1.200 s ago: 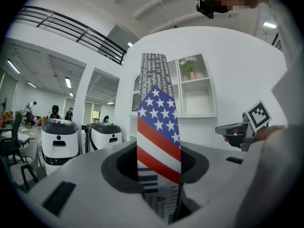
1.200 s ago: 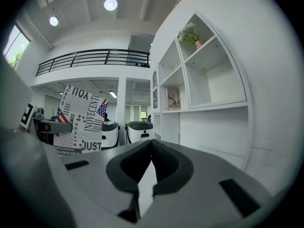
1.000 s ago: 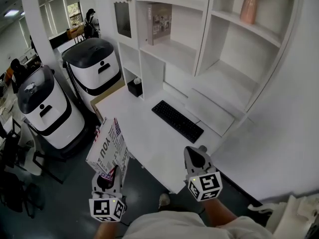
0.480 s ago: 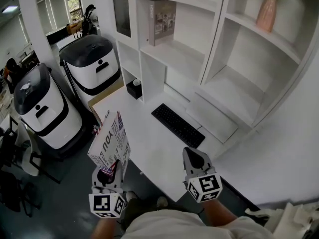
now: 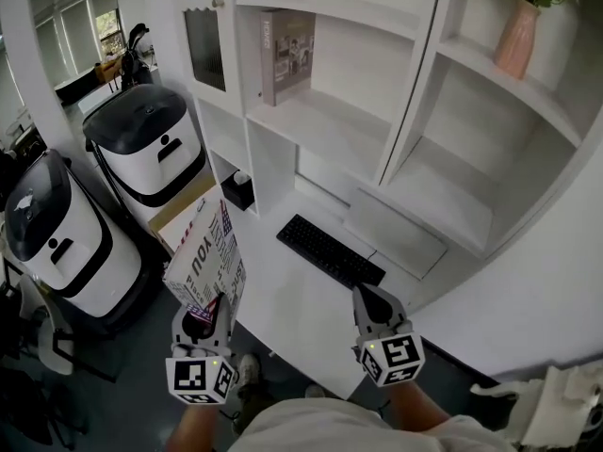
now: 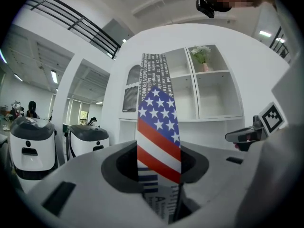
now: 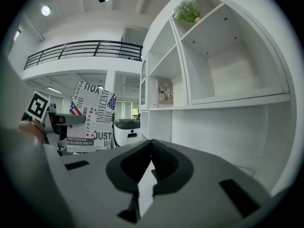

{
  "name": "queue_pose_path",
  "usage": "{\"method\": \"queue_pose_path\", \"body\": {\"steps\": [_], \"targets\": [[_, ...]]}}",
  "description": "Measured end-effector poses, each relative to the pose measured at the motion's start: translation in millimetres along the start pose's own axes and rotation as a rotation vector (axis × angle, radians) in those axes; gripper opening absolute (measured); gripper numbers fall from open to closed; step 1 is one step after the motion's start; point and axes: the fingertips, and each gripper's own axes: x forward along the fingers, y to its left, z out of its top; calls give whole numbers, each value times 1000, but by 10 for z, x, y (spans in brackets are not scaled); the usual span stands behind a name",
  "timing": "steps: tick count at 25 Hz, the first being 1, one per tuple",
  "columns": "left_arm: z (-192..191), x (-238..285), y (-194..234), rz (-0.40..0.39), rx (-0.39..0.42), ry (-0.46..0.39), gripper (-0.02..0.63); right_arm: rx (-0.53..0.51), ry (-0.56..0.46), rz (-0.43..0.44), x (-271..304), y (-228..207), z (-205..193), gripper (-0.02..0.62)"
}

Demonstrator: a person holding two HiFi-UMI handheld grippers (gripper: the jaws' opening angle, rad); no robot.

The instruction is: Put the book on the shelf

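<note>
Left gripper (image 5: 205,326), lower left of frame: clenched on the bottom edge of the flag-printed book (image 5: 205,266), which stands tilted above it at the counter (image 5: 283,304) edge.
Right gripper (image 5: 370,301), lower centre: jaws together, empty.
Shelf (image 5: 325,125), upper centre: one grey book (image 5: 285,55) standing.
Risk: gripped only low down, the tall book may pivot or slip on the lift, or knock the grey book.
</note>
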Motion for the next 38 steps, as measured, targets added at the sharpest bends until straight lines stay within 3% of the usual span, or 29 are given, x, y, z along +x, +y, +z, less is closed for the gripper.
{"method": "queue_pose_path", "body": {"steps": [9,20,30,38], "targets": [[373,882,324,-126,17,-21,149,11,9,-112,341,-41,202,3],[1121,1870,519,-272,36,-55,149,39,27,-237,509,-105,205,3],[1578,2391,404,-378,51,-76,149,70,41,-338,518,-172,188,3],[1848,2638,393,-419,58,-96,149,84,38,-383,524,-137,177,3]]}}
